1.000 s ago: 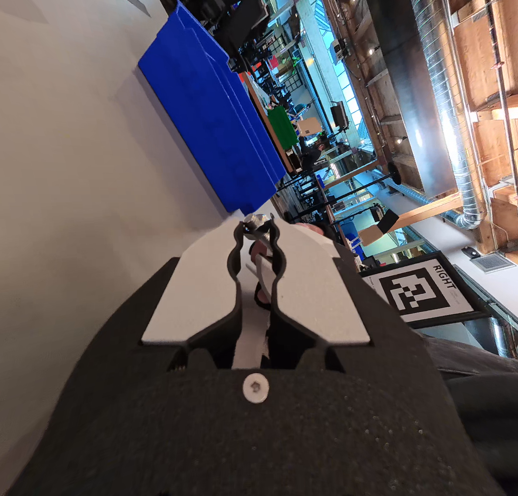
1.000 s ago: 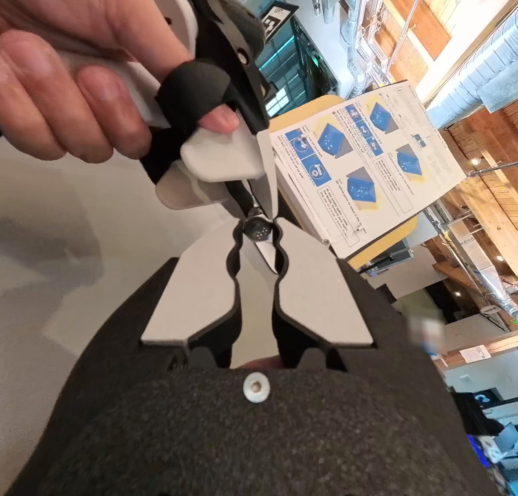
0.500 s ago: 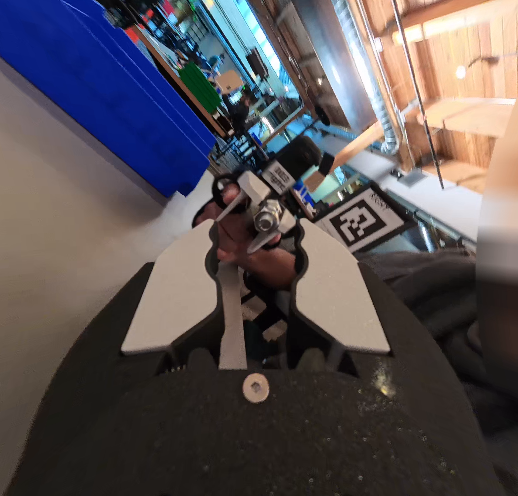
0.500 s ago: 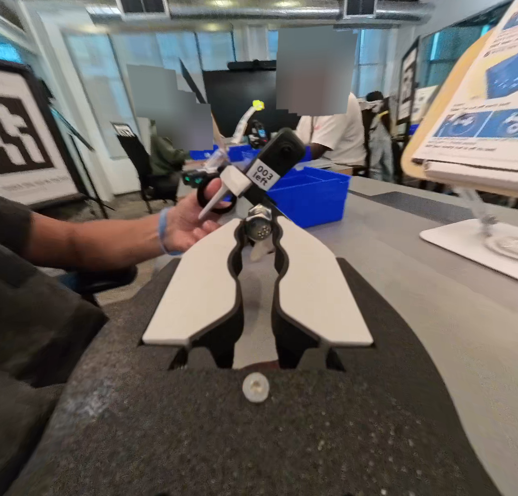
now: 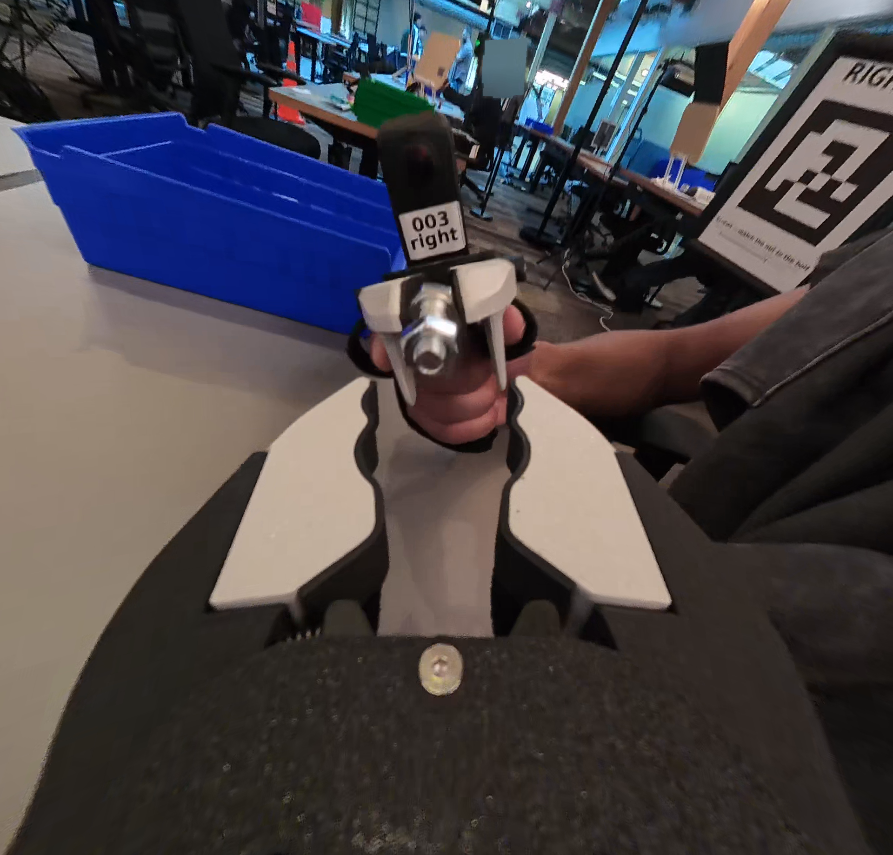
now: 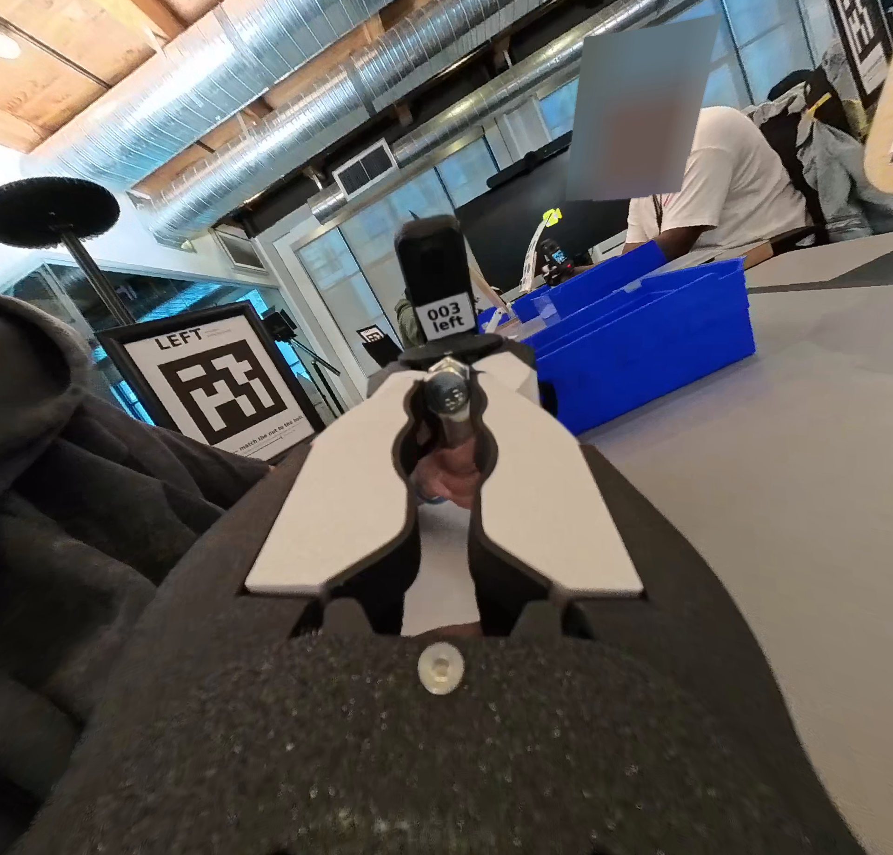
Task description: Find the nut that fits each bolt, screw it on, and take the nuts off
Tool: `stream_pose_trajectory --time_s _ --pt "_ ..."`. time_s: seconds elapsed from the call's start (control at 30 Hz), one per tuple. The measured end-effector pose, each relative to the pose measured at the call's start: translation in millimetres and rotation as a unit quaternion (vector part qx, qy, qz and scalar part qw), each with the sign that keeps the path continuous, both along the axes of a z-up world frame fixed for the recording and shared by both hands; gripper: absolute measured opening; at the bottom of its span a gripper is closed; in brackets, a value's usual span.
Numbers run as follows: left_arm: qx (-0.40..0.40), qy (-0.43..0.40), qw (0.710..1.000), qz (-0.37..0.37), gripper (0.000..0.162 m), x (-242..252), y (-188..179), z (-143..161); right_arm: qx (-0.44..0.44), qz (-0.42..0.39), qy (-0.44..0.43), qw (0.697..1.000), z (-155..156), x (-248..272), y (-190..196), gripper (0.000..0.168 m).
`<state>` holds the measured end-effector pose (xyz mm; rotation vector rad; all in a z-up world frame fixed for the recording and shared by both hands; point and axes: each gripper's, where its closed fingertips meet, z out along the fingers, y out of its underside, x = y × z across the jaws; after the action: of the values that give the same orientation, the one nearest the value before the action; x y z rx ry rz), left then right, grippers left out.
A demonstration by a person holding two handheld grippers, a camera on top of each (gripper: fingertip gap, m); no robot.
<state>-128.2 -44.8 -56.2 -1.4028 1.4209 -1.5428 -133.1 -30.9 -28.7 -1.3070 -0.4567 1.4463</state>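
Clamped by its hex head between the fingers of the right gripper (image 6: 447,382): a silver bolt (image 6: 447,397), held in the air above a plain grey table (image 6: 797,445), with no part resting on it. Seen end-on in the left wrist view, with a bright nut (image 5: 437,334) threaded on near the tip and a few turns of thread showing past it. Stamped marks on the bolt head in the right wrist view, too small to make out.

Fingers of the left gripper (image 5: 440,394) spread apart, gripping nothing, with the bolt tip just beyond them at 12 o'clock. No telling whether tip and fingers touch. Behind the bolt at 6 o'clock in the left wrist view, the hand (image 5: 454,411) wrapped around the right gripper, blocking the table edge there. At 3 o'clock, a dark sleeve (image 5: 797,372) filling the right side.

Matte, bare table all around. At 10 o'clock from the bolt in the left wrist view, a blue bin (image 5: 217,218) on the table, well apart. At 2 o'clock, a framed black-and-white marker board (image 5: 821,179).

In the right wrist view, more blue bins (image 6: 652,348) at 3 o'clock and another marker board (image 6: 217,387) at 9 o'clock. At 1 o'clock, a seated person in a white shirt (image 6: 715,189). Overhead, from 10 to 12 o'clock, silver ducts (image 6: 241,82) under wooden ceiling boards. Large open workshop with rows of desks and tall windows.
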Motion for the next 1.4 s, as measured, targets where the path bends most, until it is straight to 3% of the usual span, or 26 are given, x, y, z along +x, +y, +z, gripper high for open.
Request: stream_pose_trajectory --time_s 0.33,0.5,0.6,0.7,0.93,1.13,1.3,1.4 --pt "0.008 -0.072 0.997 0.013 0.044 -13.5 2.8 35.8 -0.015 -0.011 -0.042 0.999 -20.3 -1.3 6.5 0.019" --pt "-0.022 -0.042 0.999 0.004 0.048 -8.3 4.9 17.7 0.016 -0.010 -0.030 0.999 3.1 -0.5 -1.7 0.018" --pt "-0.017 -0.055 0.998 -0.001 0.054 -8.1 -0.9 26.4 0.000 -0.020 -0.045 0.999 -9.9 0.5 5.3 0.019" --pt "-0.003 -0.069 0.998 0.004 0.048 -11.8 -2.5 35.9 -0.016 -0.015 -0.029 0.999 -14.9 2.6 7.8 0.018" --pt "0.013 -0.026 1.000 0.001 0.048 -3.2 -2.3 7.8 0.000 -0.004 -0.016 1.000 1.8 -1.5 -0.5 0.018" --pt "0.012 -0.054 0.998 0.014 0.048 -8.5 1.3 24.2 -0.025 -0.018 -0.009 0.999 -8.2 5.3 8.1 0.018" --pt "0.020 -0.030 0.999 0.009 0.050 -0.9 -4.8 12.2 -0.012 -0.032 -0.070 0.997 -6.5 -3.3 9.3 0.018" --pt "0.030 -0.008 0.999 0.038 0.051 -5.8 10.5 7.7 -0.008 -0.047 -0.102 0.994 -2.5 -1.2 7.2 0.018"
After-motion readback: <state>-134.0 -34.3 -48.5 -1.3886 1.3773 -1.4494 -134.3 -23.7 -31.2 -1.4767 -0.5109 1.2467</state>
